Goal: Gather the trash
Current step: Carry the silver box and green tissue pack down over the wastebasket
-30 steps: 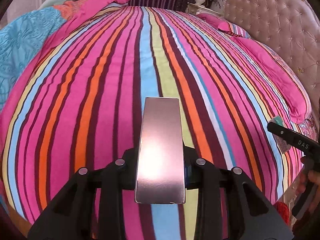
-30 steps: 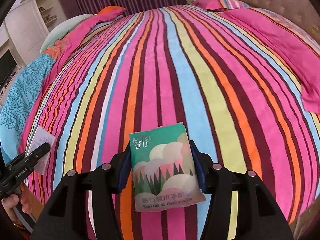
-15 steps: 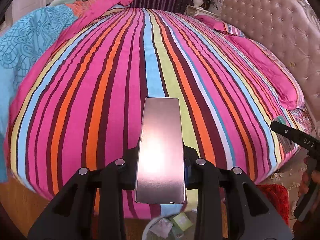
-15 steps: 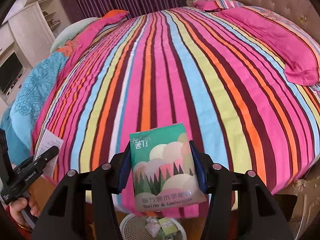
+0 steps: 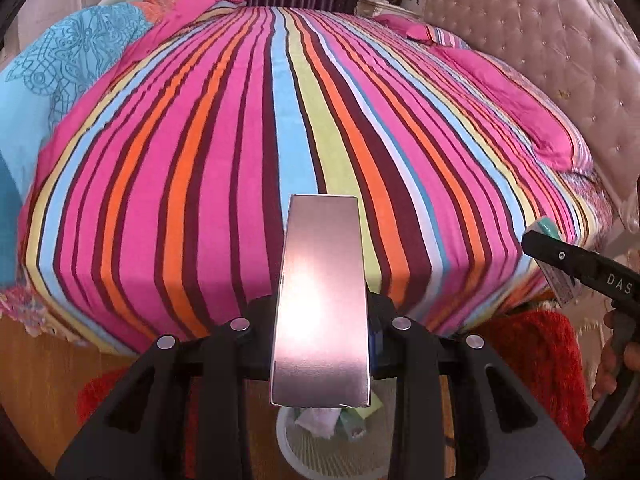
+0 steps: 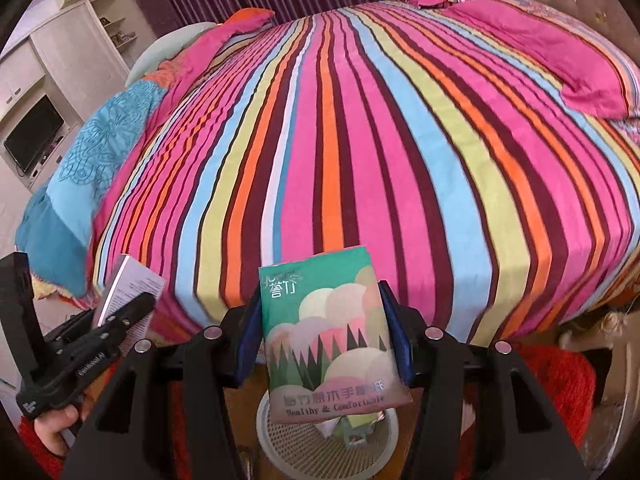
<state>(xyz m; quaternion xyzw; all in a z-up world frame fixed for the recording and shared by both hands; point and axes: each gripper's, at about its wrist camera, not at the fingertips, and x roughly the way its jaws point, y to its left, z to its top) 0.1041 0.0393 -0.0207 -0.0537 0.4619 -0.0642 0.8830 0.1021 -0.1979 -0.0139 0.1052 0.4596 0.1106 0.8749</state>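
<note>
My left gripper (image 5: 322, 332) is shut on a slim, shiny pinkish box (image 5: 322, 300) that stands up between its fingers. My right gripper (image 6: 322, 340) is shut on a green tissue pack (image 6: 328, 332) printed with pastel trees. Below both, on the floor past the bed's foot, stands a white mesh waste basket (image 6: 280, 440), also the basket (image 5: 296, 448) in the left wrist view, with crumpled paper and a green wrapper inside. In the right wrist view the left gripper (image 6: 120, 312) appears at the left with the box (image 6: 132, 288); in the left wrist view the right gripper (image 5: 560, 256) shows at the right.
A bed with a bright striped cover (image 5: 280, 160) fills both views, with pink pillows (image 6: 580, 68) and a tufted headboard (image 5: 560, 40) at the right. A turquoise blanket (image 6: 92, 168) lies at the left. A red rug (image 5: 536, 360) and wooden floor (image 5: 40, 360) lie beneath. White cabinets with a screen (image 6: 32, 136) stand far left.
Both grippers have drawn back from over the bed to beyond its foot edge, still holding their items. The floor, red rug and waste basket have come into view below them.
</note>
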